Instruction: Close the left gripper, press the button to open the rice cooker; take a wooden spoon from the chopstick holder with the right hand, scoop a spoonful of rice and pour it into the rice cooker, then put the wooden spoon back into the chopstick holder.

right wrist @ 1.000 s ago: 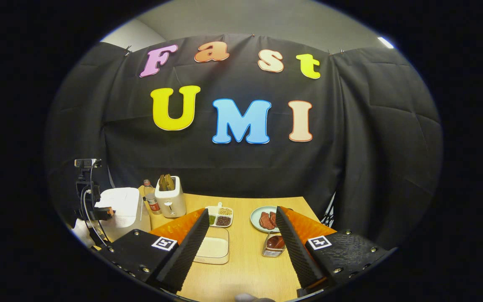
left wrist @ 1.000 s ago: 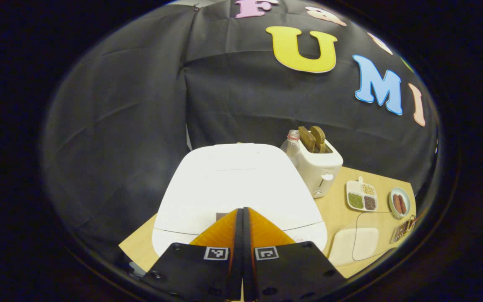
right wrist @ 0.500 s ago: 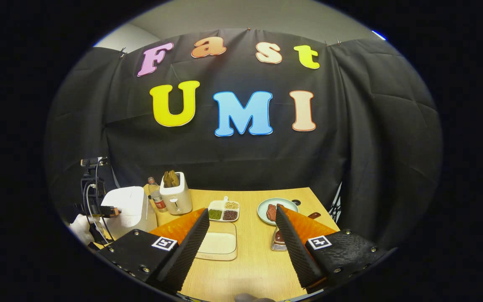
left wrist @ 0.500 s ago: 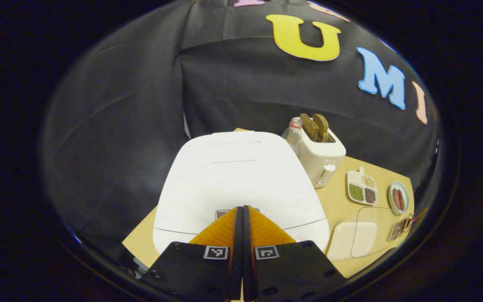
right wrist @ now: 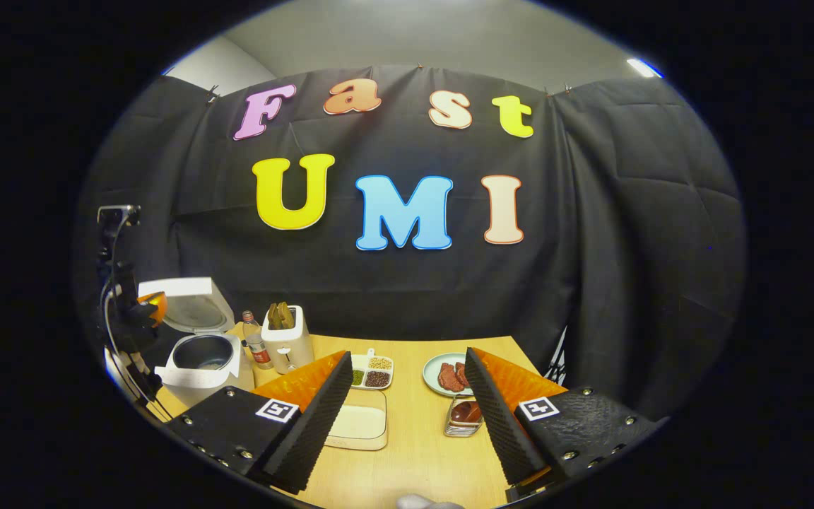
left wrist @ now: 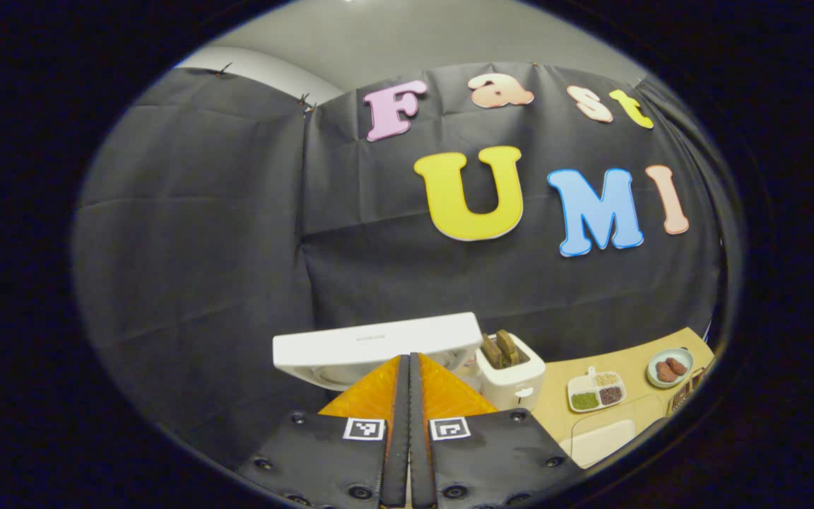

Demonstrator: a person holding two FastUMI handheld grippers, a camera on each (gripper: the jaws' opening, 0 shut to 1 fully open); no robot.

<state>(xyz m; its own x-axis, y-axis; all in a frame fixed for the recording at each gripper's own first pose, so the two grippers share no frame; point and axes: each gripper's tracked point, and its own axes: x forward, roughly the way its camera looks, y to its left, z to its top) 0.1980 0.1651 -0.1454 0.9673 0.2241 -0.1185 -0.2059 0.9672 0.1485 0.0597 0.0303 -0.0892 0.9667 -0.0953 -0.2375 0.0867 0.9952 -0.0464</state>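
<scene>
Wooden table (right wrist: 414, 452) lying under the right gripper (right wrist: 407, 396), fingers gaping.
Left gripper (left wrist: 408, 375) staying pinched together before the rice cooker (left wrist: 379, 346), lid raised.

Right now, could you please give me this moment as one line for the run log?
stage: lid open | rice cooker: lid up, pot exposed | left gripper: shut, empty | right gripper: open, empty, above table | wooden spoon: not yet taken

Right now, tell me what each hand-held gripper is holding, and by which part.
Nothing is held. The left hand-held gripper is shut on nothing, in front of the open rice cooker. The right hand-held gripper is open above the table.
</scene>
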